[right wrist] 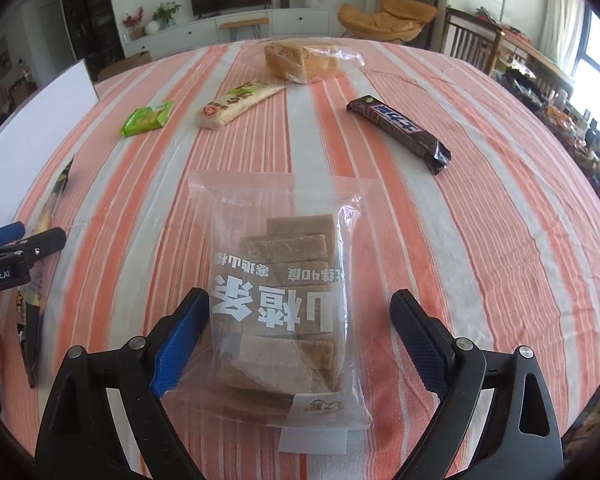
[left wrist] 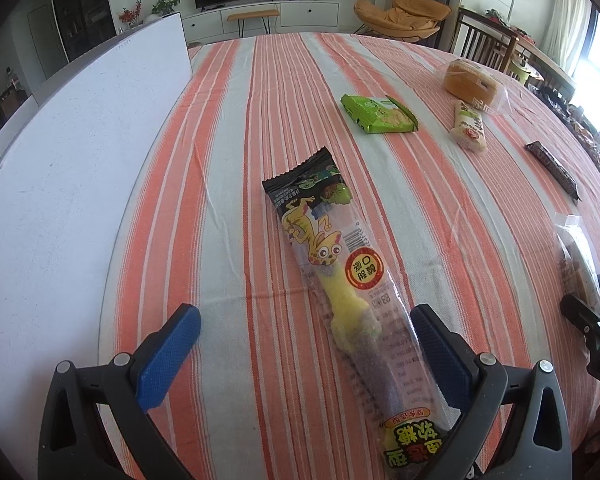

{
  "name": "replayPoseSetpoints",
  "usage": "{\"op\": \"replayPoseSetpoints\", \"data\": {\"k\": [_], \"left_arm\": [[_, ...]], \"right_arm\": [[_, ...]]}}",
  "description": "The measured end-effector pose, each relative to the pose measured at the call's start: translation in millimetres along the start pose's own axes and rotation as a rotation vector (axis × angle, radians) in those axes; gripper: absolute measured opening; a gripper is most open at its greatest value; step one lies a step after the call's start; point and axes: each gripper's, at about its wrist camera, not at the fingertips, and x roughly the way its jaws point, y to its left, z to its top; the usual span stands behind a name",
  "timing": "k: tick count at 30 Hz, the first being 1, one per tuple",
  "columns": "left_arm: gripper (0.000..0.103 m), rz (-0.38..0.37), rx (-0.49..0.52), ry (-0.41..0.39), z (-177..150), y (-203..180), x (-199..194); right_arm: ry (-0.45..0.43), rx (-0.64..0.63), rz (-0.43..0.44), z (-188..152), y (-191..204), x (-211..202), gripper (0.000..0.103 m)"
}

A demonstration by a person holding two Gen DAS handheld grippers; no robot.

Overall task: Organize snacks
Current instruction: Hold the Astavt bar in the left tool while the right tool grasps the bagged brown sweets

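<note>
A long gummy candy packet (left wrist: 340,292) with a cartoon gecko lies on the striped tablecloth (left wrist: 236,128), its near end between the fingers of my open left gripper (left wrist: 306,332). A clear bag of brown hawthorn strips (right wrist: 288,296) lies between the fingers of my open right gripper (right wrist: 300,320). Neither gripper holds anything. The gummy packet also shows at the left of the right wrist view (right wrist: 46,216), beside the left gripper (right wrist: 24,244).
A white board (left wrist: 60,184) lies along the table's left side. Farther off lie a green cracker pack (left wrist: 378,114), a cream roll pack (left wrist: 470,126), a bagged bread loaf (left wrist: 470,80) and a dark chocolate bar (right wrist: 400,132). Chairs stand beyond the table's right edge.
</note>
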Motion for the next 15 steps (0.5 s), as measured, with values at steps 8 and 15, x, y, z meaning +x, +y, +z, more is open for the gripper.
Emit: {"op": "replayPoseSetpoints", "data": {"k": [8, 15], "left_arm": [[0.103, 0.012, 0.052, 0.045, -16.8, -14.1, -8.8], [0.101, 0.035, -0.009, 0.090, -26.7, 13.4, -18.3]], "right_arm": [[-0.003, 0.000, 0.000, -0.1, -0.3, -0.5, 0.096], [-0.002, 0.000, 0.001, 0.3, -0.1, -0.6, 0.096]]}}
